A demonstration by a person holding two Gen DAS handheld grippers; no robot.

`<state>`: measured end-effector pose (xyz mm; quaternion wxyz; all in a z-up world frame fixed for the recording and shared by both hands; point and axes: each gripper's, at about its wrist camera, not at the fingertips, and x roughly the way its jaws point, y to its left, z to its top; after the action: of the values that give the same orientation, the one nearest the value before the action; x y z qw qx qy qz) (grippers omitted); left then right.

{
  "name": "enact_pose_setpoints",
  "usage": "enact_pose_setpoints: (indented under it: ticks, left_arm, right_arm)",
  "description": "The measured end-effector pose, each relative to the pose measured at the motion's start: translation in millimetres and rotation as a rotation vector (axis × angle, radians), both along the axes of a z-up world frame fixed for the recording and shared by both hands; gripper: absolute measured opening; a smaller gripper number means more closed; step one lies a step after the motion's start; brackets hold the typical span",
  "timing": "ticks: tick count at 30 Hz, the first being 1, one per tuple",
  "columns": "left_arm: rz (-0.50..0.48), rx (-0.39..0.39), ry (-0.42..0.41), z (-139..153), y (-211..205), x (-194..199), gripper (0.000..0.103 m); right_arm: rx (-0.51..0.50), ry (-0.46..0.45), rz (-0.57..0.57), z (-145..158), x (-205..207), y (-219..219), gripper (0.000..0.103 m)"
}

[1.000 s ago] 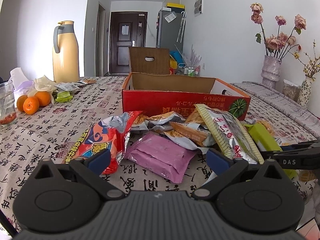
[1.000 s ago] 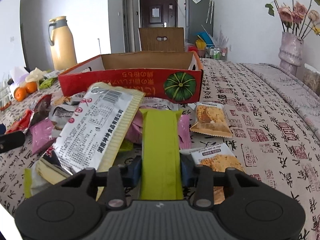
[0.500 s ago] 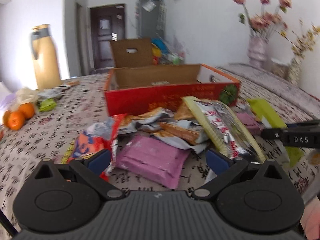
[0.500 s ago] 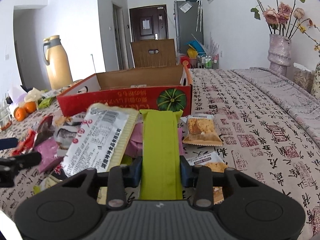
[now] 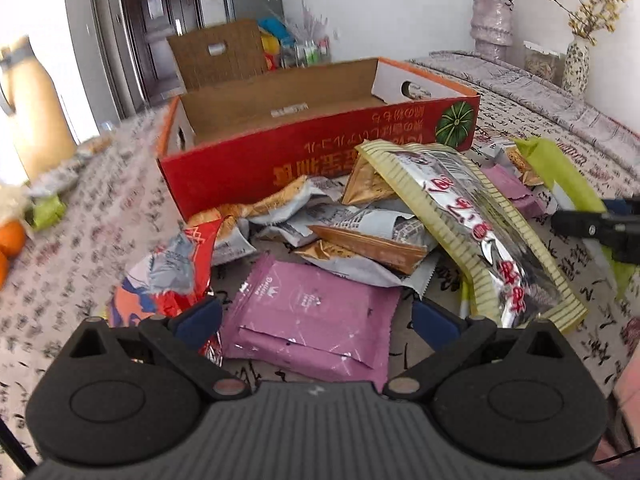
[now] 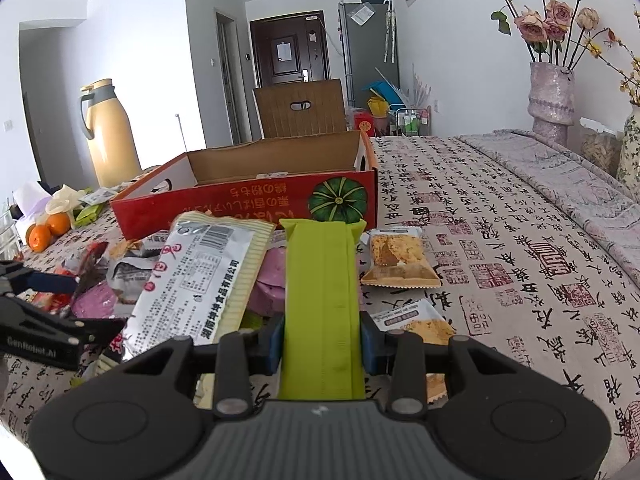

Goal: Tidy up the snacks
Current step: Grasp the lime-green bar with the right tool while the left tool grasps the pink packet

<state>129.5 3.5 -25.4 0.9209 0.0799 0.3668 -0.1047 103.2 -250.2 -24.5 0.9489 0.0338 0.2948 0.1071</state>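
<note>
Left wrist view only: the pink packet [image 5: 312, 316] lies flat between the spread blue pads of the left hand-held gripper [image 5: 316, 320]; neither pad visibly touches it. A red crumpled bag [image 5: 168, 280] lies beside the left pad.
Right wrist view only: two small biscuit packets [image 6: 398, 258] lie apart from the pile on the surface [image 6: 520, 240], right of the green packet; a yellow thermos [image 6: 108, 136] and oranges [image 6: 44, 232] stand far left.
Both views: the red cardboard box [image 5: 320, 152] sits open-topped just behind the pile, with no snacks visible inside it.
Right hand-held gripper [image 6: 322, 344]: closed onto the green packet [image 6: 320, 304], one blue pad pressed on each long edge.
Left hand-held gripper: jaws wide apart, holding nothing.
Green packet: long, flat, lime-coloured, plain-faced with a lengthwise seam; it points at the box, its far end overlapping the box's red front in the picture.
Silver striped packet [image 6: 200, 280]: large, barcode side up in the right view, leaning across the pile just left of the green packet.
Pile: crumpled silver and brown wrappers [image 5: 340, 232] heaped against the box front.
</note>
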Motion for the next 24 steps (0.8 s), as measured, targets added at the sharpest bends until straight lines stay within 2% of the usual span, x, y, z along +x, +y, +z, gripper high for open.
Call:
enact_pose_setpoints:
  ticks: [5,12,14,16,23,24]
  left_arm:
    - [-0.009,-0.023,0.031,-1.1,6.4,12.5,0.1]
    - [-0.037,0.019,0.065,-8.5,5.1,21.1,0.096]
    - [-0.03,0.0,0.067,-8.7,7.8,20.8,0.091]
    - [-0.032,-0.021,0.063,-7.8,9.8,18.4,0.077]
    - [-0.018,-0.015,0.008,-4.1,8.4,3.8,0.058]
    - [-0.019,-0.016,0.002,-2.7,7.3,0.9,0.051]
  right_arm:
    - [0.006,0.003,0.002,-1.4,2.6,2.4,0.037]
    - [0.012,0.003,0.003,-1.1,1.5,3.9,0.037]
    - [0.015,0.002,0.0,-0.8,1.0,3.4,0.037]
    - [0.017,0.002,-0.004,-0.6,0.6,2.5,0.037]
    - [0.025,-0.004,-0.003,1.7,-2.9,2.2,0.037]
    - [0.027,-0.006,-0.003,2.2,-3.9,2.1,0.037]
